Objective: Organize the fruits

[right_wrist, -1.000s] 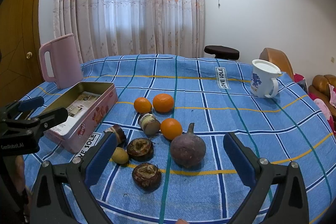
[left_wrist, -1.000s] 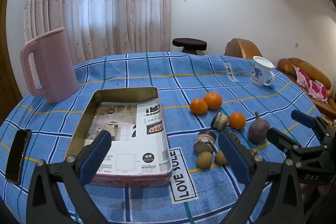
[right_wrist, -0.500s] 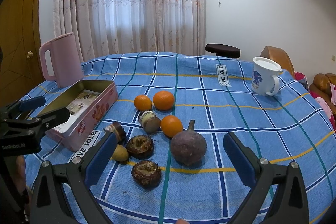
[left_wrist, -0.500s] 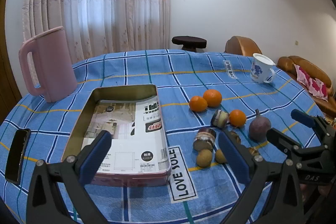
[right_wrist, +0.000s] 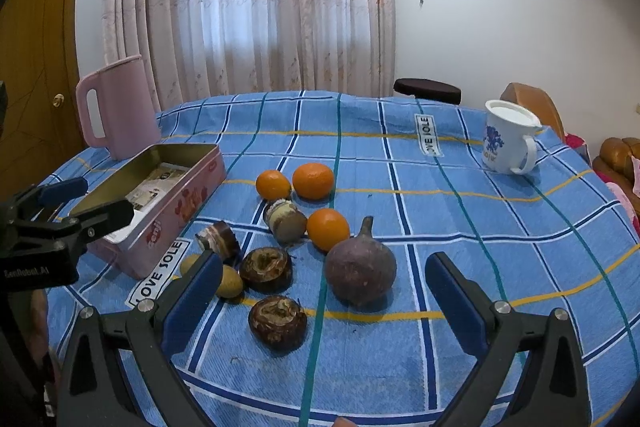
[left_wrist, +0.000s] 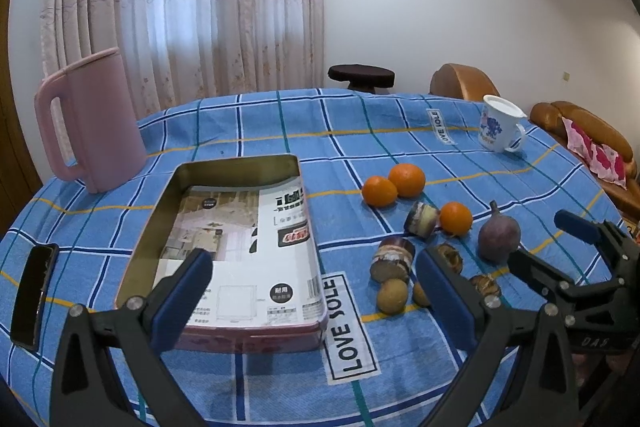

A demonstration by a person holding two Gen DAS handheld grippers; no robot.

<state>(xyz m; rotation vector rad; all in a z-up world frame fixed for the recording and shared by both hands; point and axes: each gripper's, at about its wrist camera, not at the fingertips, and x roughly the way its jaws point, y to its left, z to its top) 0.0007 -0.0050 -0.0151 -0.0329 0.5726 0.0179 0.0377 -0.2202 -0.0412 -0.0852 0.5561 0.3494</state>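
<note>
A pink tin box lined with printed paper lies open at the table's left. Right of it sit three oranges, a purple round fruit with a stem, several dark brown fruits and two small yellow-brown ones. My left gripper hovers open over the tin's near end. My right gripper stands open just in front of the purple fruit and the brown ones, holding nothing.
A pink jug stands at the far left, a white mug with blue print at the far right. A black phone lies near the left table edge. A stool and sofa are beyond the blue checked tablecloth.
Both views have shifted only slightly; the objects sit a touch lower and closer in frame. Both grippers stay open and nothing on the table has moved.
</note>
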